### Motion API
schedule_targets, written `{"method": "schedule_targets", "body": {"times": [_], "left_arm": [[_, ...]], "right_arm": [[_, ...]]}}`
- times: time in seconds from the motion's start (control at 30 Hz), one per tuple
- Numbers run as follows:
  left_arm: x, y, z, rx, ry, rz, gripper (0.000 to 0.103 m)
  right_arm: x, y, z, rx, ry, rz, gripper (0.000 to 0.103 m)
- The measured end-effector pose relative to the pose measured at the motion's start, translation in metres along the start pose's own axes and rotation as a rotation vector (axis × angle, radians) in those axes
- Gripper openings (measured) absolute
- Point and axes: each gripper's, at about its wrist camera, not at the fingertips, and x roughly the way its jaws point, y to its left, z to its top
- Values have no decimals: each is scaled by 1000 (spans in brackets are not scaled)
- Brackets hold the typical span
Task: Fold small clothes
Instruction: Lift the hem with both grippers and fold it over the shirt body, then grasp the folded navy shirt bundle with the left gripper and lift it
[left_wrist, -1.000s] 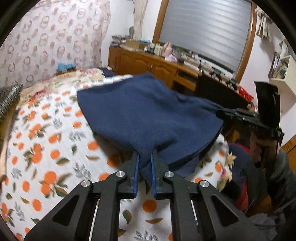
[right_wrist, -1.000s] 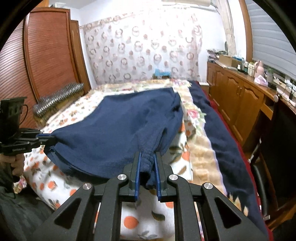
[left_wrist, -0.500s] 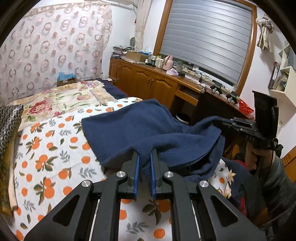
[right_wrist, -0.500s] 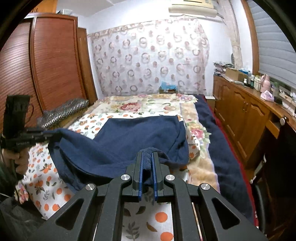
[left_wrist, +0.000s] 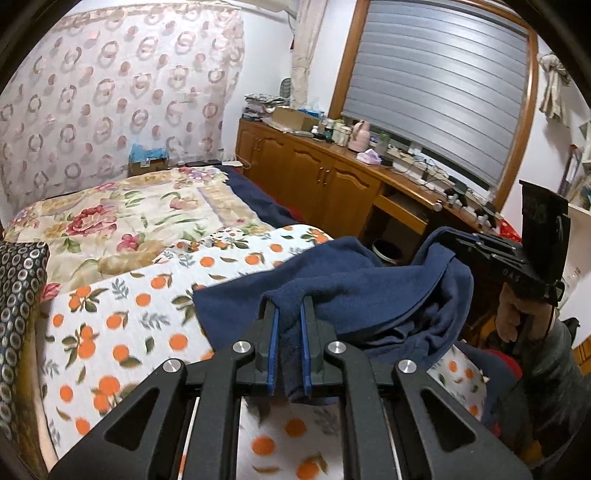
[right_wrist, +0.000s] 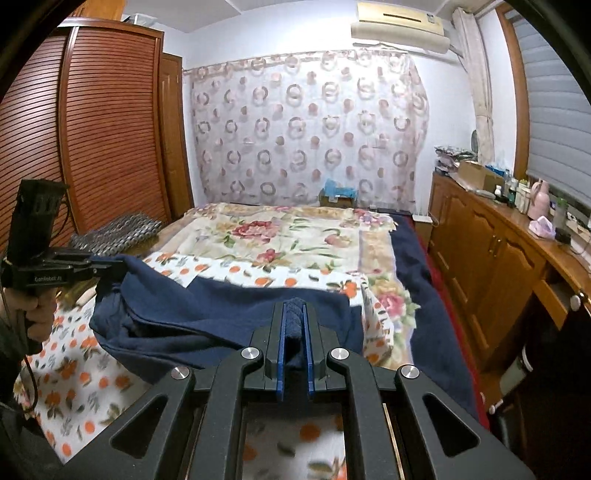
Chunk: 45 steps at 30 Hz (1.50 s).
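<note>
The left gripper (left_wrist: 289, 325) and right gripper (right_wrist: 294, 325) each clamp a bunched edge of the navy garment (right_wrist: 221, 317), which sags between them, apparently resting on the orange-print bedspread (left_wrist: 122, 317) ahead.

Navy blue garment (left_wrist: 343, 280) on white orange-print sheet (left_wrist: 122, 317). Cream floral blanket (right_wrist: 280, 236) behind. Pink ring-pattern curtain (right_wrist: 310, 133).

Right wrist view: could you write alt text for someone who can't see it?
The right gripper pinches a navy garment over an orange-print bedspread, while the left gripper holds its other end. Behind are a floral quilt and curtain.
</note>
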Motion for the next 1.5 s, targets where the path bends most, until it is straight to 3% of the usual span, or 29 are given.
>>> {"method": "schedule_targets", "body": {"times": [0.47, 0.53, 0.6, 0.67, 0.8, 0.93, 1.1, 1.13, 1.3, 1.4, 1.43, 1.5], "left_arm": [[53, 41, 13, -95, 95, 0, 14], [52, 43, 17, -92, 88, 3, 21], [46, 43, 20, -70, 51, 34, 44], [43, 46, 22, -66, 38, 27, 50], [41, 50, 19, -59, 37, 35, 74], [56, 52, 8, -54, 92, 39, 75], [78, 52, -6, -42, 181, 18, 75], [80, 51, -7, -36, 188, 18, 75], [88, 47, -10, -9, 214, 8, 75], [98, 47, -5, -10, 215, -7, 75], [101, 47, -3, -6, 209, -16, 73], [108, 47, 1, -1, 223, -40, 49]], "right_arm": [[85, -19, 21, 35, 100, -7, 8], [89, -21, 25, 35, 113, -15, 8], [93, -21, 27, 33, 122, -31, 8], [96, -21, 30, 39, 124, -42, 8], [97, -19, 32, 44, 112, -73, 8], [96, -19, 36, 56, 105, -116, 6], [76, -20, 33, 62, 98, -111, 8], [71, -21, 31, 59, 101, -115, 11], [41, -18, 18, 37, 116, -98, 53], [42, -19, 7, 40, 160, -32, 58], [48, -19, 4, 43, 182, -19, 58], [59, -20, 1, 53, 200, 16, 58]]}}
